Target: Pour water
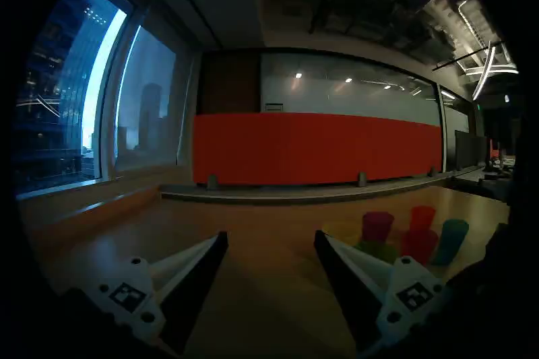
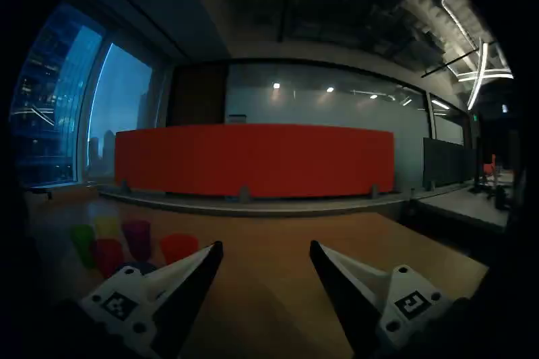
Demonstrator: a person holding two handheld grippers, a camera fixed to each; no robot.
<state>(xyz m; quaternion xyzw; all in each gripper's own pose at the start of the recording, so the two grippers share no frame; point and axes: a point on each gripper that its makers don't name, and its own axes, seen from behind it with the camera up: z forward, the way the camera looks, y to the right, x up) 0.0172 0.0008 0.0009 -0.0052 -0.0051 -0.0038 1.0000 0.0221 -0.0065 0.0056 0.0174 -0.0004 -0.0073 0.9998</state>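
In the left gripper view, the left gripper [image 1: 269,234] hangs over the bare wooden tabletop [image 1: 269,295], fingers spread wide and empty. A cluster of coloured plastic cups [image 1: 414,241] stands ahead to its right. In the right gripper view, the right gripper [image 2: 265,244] is equally wide and empty, with the cups [image 2: 137,239] ahead to its left. Pouring looks unstarted; next, a gripper must likely reach and clasp one cup.

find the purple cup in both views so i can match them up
Left gripper view: the purple cup stands right of centre, in the lower half.
Right gripper view: the purple cup stands at the lower left.
Shared landmark: the red panel running across the back, beyond the cup in both.
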